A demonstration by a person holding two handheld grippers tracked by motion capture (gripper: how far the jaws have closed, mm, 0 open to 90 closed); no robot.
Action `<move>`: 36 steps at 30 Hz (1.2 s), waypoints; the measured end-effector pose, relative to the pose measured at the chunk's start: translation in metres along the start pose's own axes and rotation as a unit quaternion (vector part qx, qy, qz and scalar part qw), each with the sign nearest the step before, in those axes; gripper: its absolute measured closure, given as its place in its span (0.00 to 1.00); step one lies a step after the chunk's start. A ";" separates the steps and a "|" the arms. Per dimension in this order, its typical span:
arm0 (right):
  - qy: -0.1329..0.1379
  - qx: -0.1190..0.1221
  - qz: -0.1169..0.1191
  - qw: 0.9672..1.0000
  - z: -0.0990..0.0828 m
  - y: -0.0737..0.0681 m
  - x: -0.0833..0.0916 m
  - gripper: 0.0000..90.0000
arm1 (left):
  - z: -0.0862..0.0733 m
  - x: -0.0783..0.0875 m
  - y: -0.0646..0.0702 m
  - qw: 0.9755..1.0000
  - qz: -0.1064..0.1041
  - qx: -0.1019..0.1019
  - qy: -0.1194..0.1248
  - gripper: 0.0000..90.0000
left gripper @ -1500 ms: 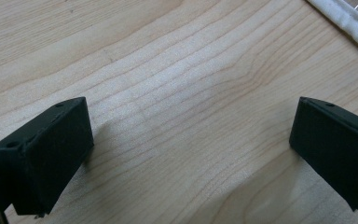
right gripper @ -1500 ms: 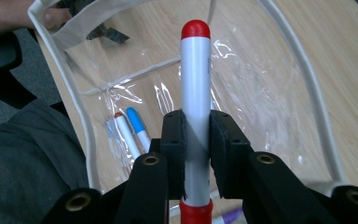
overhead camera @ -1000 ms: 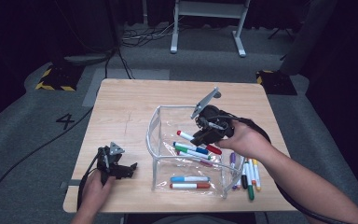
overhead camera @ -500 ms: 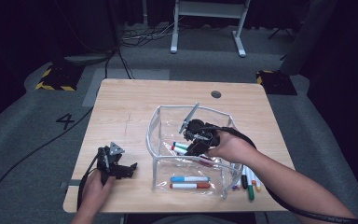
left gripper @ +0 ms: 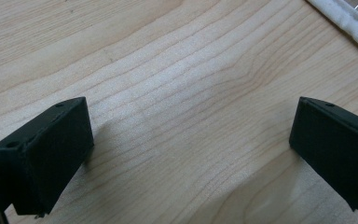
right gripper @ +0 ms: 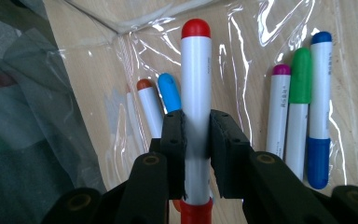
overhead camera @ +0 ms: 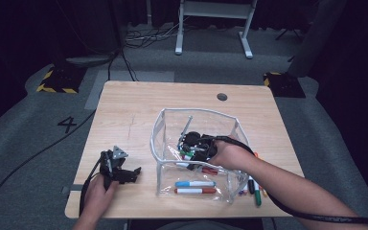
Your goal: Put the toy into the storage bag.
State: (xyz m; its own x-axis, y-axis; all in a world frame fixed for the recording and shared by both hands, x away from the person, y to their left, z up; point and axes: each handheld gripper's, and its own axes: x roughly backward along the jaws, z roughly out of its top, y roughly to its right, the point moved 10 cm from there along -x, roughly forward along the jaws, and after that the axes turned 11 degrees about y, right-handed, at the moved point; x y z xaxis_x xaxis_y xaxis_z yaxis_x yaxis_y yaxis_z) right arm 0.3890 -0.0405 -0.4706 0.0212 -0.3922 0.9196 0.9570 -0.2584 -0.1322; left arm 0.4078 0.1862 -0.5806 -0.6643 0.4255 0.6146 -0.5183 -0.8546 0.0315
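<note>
Now lower, right claw (right gripper: 196, 140) inside pouch (overhead camera: 159, 143).

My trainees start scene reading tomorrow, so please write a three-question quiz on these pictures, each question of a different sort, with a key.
1. True or false: the right gripper has its jaws closed on a red-capped marker.
2. Where is the right gripper working? A) inside the clear pouch B) at the table edge C) over the floor
3. Fill in: the left gripper has its jaws ____, with bare wood between them.

Key: 1 true; 2 A; 3 open.
</note>
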 end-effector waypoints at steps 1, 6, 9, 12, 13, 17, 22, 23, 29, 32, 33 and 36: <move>-0.007 0.001 0.000 1.000 -0.001 0.000 -0.002 0.85 | 0.000 0.000 0.000 1.000 0.000 0.000 0.000 0.00; -0.026 -0.004 0.014 1.000 -0.007 0.000 -0.008 0.85 | 0.000 0.000 0.000 1.000 0.000 0.000 0.000 0.00; -0.036 0.001 0.020 0.999 -0.010 0.000 -0.014 0.85 | 0.000 0.000 0.000 1.000 0.000 0.000 0.000 0.00; -0.049 -0.003 0.027 0.998 -0.014 -0.001 -0.018 0.85 | 0.000 0.000 0.000 1.000 0.000 0.000 0.000 0.00; -0.053 -0.002 0.026 0.998 -0.014 0.000 -0.019 0.85 | 0.000 0.000 0.000 1.000 0.000 0.000 0.000 0.00; -0.069 0.006 0.032 0.997 -0.017 0.000 -0.024 0.85 | 0.000 0.000 0.000 1.000 0.000 0.000 0.000 0.00; -0.086 0.013 0.039 0.995 -0.021 -0.001 -0.030 0.84 | 0.000 0.000 0.000 1.000 0.000 0.000 0.000 0.00; -0.088 0.013 0.040 0.995 -0.021 -0.001 -0.030 0.84 | 0.000 0.000 0.000 1.000 0.000 0.000 0.000 0.00; -0.078 0.015 0.048 0.996 -0.020 0.003 -0.033 0.64 | 0.000 0.000 0.000 1.000 0.000 0.000 0.000 0.00; -0.058 -0.017 0.038 0.997 -0.017 0.010 -0.030 0.55 | 0.000 0.000 0.000 1.000 0.001 0.001 0.000 0.00; -0.053 -0.016 0.037 0.998 -0.016 0.012 -0.027 0.52 | 0.000 0.000 0.000 1.000 0.001 0.001 0.000 0.00; -0.021 -0.025 0.027 0.999 -0.009 0.015 -0.014 0.52 | 0.000 0.000 0.000 1.000 0.002 0.001 0.000 0.00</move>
State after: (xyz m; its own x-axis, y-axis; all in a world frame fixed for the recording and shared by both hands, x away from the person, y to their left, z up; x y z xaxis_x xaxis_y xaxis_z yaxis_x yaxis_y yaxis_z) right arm 0.4008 -0.0471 -0.4888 0.0862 -0.3691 0.9254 0.9386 -0.2813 -0.1997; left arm 0.4081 0.1865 -0.5806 -0.6663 0.4232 0.6139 -0.5155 -0.8563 0.0307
